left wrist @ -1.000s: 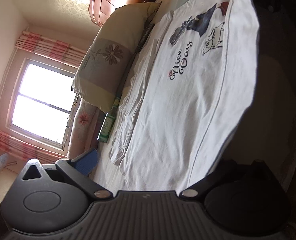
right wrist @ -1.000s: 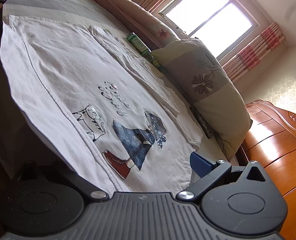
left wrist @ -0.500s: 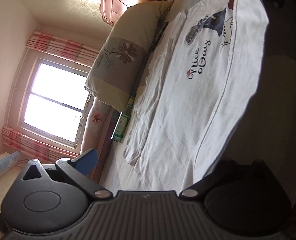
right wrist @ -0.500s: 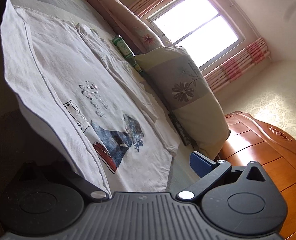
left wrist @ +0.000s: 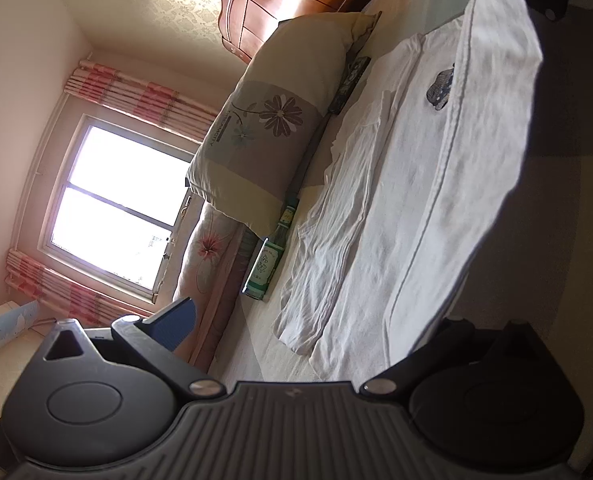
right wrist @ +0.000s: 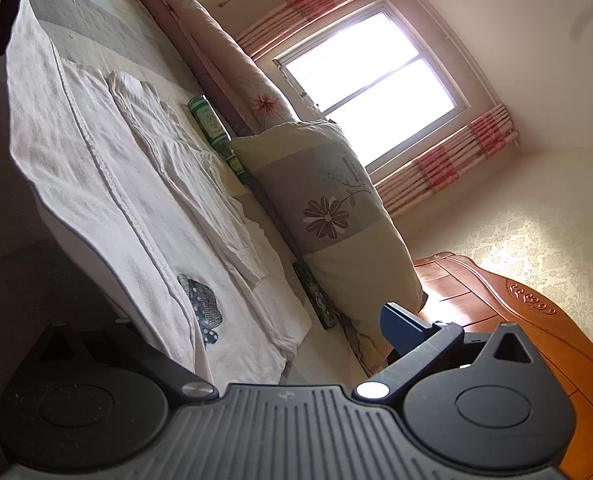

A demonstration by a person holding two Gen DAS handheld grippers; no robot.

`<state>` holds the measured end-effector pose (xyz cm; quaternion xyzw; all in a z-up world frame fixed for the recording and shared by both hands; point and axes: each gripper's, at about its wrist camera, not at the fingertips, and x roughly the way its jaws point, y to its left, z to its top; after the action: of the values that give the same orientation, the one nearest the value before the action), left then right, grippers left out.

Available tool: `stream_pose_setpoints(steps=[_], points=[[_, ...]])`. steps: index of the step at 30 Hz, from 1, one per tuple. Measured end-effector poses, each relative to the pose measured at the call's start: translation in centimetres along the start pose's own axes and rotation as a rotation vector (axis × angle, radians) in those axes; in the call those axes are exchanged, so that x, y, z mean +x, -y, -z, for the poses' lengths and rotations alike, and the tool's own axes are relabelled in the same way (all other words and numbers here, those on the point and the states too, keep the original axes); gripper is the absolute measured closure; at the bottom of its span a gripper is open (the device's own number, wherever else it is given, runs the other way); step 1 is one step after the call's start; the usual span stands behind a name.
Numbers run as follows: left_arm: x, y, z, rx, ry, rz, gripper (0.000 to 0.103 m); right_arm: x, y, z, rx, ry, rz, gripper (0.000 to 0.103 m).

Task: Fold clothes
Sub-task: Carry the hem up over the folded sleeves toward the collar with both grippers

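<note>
- While I carry one long side of the white shirt (left wrist: 436,208) over its middle, my left tongs (left wrist: 308,360) and right tongs (right wrist: 280,360) each look clamped on that edge.
- Next: lower it evenly onto the far half.
- The shirt stretches ahead of both tongs on the bed (right wrist: 96,12), its print (right wrist: 202,306) half covered.

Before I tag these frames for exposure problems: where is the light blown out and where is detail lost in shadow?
Left wrist view: the window is blown to white, and the area right of the white shirt sinks into shadow. Right wrist view: the window clips too, and the underside left of the shirt is dark; fisheye bends both.
</note>
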<state>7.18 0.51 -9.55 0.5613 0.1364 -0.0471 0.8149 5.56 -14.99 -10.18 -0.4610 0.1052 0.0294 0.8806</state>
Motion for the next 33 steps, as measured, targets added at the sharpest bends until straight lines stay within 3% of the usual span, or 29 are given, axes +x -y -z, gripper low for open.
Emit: stream_pose_setpoints(steps=[7,18,33], points=[[3.3,-1.0,-0.6,0.008,0.004,-0.019,0.0,3.5,0.9,-1.2,-0.009,-0.013,0.033,0.0],[9.9,-3.9,-1.5,-0.059,-0.018,-0.012,0.0,10.0,2.9,-2.8,0.004,-0.029,0.046,0.0],[22.6,-4.7,-2.4,-0.09,-0.051,-0.002,0.0,23.7,3.4,-4.5,0.001,-0.06,0.046,0.0]])
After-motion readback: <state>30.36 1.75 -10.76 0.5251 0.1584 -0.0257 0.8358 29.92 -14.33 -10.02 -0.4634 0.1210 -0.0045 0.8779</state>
